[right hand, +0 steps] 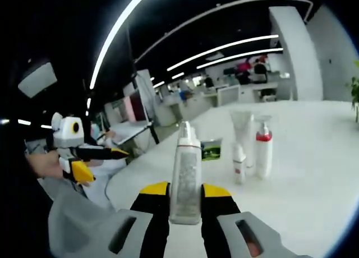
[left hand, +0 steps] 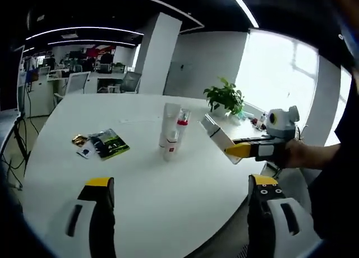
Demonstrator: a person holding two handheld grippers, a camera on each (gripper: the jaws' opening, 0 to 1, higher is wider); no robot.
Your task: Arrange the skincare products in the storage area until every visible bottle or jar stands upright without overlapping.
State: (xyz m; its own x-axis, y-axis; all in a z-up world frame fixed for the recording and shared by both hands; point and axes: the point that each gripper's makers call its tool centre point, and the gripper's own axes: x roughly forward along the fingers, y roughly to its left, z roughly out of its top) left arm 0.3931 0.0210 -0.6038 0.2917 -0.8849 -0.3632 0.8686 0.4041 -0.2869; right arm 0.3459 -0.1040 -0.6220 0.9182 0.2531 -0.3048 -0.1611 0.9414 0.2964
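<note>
Three products stand upright mid-table: a tall white tube (left hand: 170,120) (right hand: 242,129), a white bottle with a red cap (left hand: 182,128) (right hand: 263,151) and a small white bottle with a red label (left hand: 171,148) (right hand: 239,165). My right gripper (right hand: 185,189) (left hand: 235,150) is shut on another white bottle (right hand: 186,168) (left hand: 216,136), held in the air to the right of the group and tilted in the left gripper view. My left gripper (left hand: 181,181) (right hand: 101,161) stands wide open with nothing between its jaws, near the table's front edge and short of the group.
A green packet (left hand: 109,144) (right hand: 211,150) with small sachets beside it lies flat on the round white table (left hand: 140,196), left of the group. A potted plant (left hand: 225,96) stands at the far right edge. Office desks and chairs sit beyond the table.
</note>
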